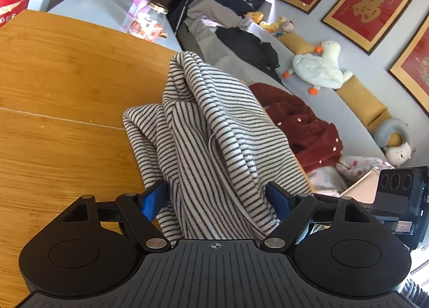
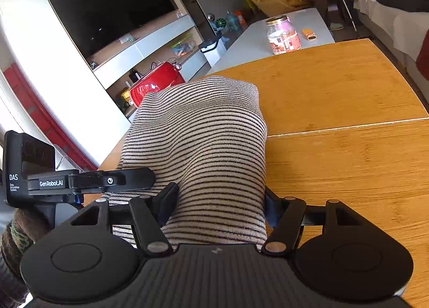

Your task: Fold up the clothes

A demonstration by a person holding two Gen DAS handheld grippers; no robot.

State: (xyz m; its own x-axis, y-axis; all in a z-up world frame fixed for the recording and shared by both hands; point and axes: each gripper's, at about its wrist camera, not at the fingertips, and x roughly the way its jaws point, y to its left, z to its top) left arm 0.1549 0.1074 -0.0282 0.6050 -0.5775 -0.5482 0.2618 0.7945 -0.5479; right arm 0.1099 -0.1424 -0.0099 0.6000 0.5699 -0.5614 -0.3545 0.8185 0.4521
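Both grippers' fingers (image 1: 156,198) seemingly pinch the striped garment (image 1: 214,131) above the table (image 1: 53,80)

The left gripper (image 1: 217,198) has its blue fingers (image 1: 154,198) pressed against both sides of a bunched striped garment (image 1: 211,131), which drapes over the edge of a wooden table (image 1: 61,88). Beyond the table lie a grey sofa (image 1: 316,109), a red fleece garment (image 1: 303,131) and a white plush goose (image 1: 319,66).
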